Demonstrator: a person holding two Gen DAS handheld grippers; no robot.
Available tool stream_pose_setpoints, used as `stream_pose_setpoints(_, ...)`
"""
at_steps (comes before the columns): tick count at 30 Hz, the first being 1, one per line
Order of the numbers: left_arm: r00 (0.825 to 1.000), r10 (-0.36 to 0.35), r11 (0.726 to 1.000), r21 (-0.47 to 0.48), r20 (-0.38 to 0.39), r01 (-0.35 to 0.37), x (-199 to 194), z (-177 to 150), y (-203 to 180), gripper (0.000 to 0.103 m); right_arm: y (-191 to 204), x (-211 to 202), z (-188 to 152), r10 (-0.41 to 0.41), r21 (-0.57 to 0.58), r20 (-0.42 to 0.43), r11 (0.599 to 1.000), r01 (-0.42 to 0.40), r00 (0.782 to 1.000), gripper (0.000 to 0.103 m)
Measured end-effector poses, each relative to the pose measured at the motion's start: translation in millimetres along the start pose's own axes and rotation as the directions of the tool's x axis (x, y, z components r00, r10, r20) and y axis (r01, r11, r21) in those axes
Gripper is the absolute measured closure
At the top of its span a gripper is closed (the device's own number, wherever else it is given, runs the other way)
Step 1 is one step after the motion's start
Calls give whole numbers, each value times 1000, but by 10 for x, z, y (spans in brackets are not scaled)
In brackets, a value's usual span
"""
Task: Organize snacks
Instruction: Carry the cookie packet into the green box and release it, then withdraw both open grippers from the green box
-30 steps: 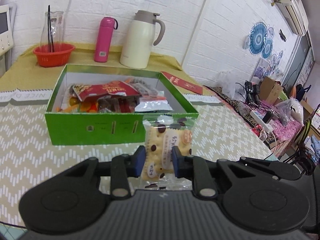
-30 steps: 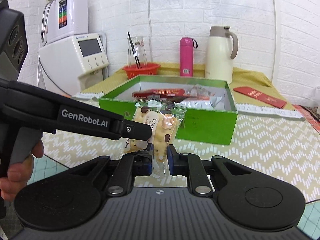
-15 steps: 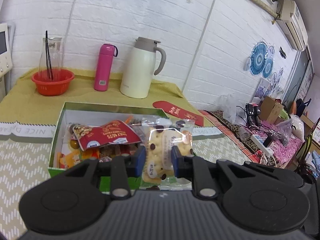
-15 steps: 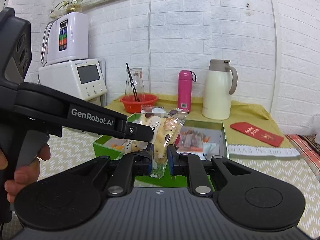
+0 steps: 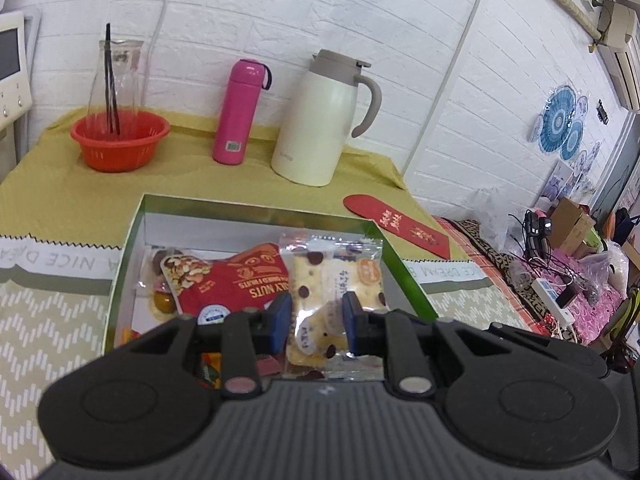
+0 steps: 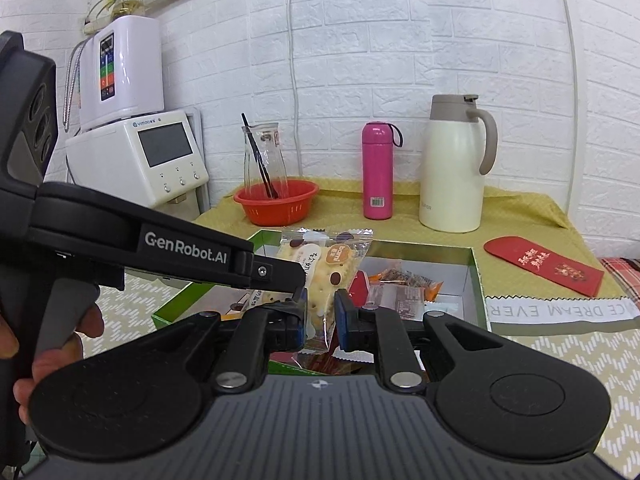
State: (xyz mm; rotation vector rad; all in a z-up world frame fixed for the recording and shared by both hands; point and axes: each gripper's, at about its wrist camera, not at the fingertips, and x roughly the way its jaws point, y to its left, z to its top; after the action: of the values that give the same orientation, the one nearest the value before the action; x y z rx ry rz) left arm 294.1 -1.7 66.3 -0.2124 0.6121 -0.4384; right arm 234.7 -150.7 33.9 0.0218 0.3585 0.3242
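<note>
My left gripper [image 5: 316,316] is shut on a clear packet of chocolate-chip crackers [image 5: 320,280], its blue pads pressing both sides. It hangs over the open green box [image 5: 404,276], which holds a red nut pouch [image 5: 236,284] and other small snacks. In the right wrist view my right gripper [image 6: 320,308] is shut on a cracker packet [image 6: 320,268] of the same kind, above the box's [image 6: 476,280] near left corner. A finger of the left gripper [image 6: 276,272] reaches in from the left to that packet's edge. Whether both hold one packet I cannot tell.
Behind the box stand an orange basket [image 5: 120,140] with a glass carafe, a pink flask [image 5: 240,112] and a cream jug [image 5: 324,120]. A red envelope [image 5: 396,226] lies to the box's right. A white dispenser [image 6: 136,160] stands at the left, and a hand [image 6: 24,360] grips the left gripper's handle.
Both grippers have moved forward and slightly up, each still shut on its cracker packet. They were in front of the green box and are now over it.
</note>
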Motion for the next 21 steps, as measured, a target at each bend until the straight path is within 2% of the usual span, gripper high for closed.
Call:
stream_pose_setpoints(6, 999, -4, 1000, -27, -39, 3, 221, -15, 144, 83, -37, 205, -72, -17, -29, -28, 999, 16, 999, 75)
stream_pose_setpoints(7, 999, 6, 1000, -23, -33, -7, 231, -27, 150, 80, -30, 223, -87, -29, -46, -27, 999, 28, 999, 70)
stream_pose_setpoints(8, 1000, 24, 1000, -19, -12, -24, 224, -46, 150, 50, -26, 231, -103, -36, -59, -22, 998, 35, 999, 66)
stream_pose_setpoints(9, 998, 55, 998, -20, 20, -54, 202, -60, 152, 18, -15, 229, -122, -43, -74, -18, 996, 42, 999, 53)
stream_pose_setpoints(10, 994, 91, 996, -25, 65, -89, 164, -77, 152, 14, -22, 238, -130, -46, -87, -15, 995, 45, 999, 26)
stream_pose_setpoints(11, 987, 128, 992, -23, 94, -127, 133, -78, 148, 14, -13, 229, -148, -47, -98, -8, 994, 46, 999, 11)
stream_pose_setpoints(12, 983, 154, 988, -19, 95, -153, 124, -66, 146, 14, -9, 219, -165, -51, -111, 7, 992, 52, 999, 0)
stream_pose_setpoints(17, 975, 203, 979, -31, 87, -201, 74, -43, 178, 14, -7, 213, -188, -61, -123, 2, 991, 61, 998, 0)
stream_pose_setpoints(21, 974, 206, 978, -32, 90, -204, -14, -64, 160, 14, -6, 175, -181, -60, -104, -6, 993, 59, 998, 0)
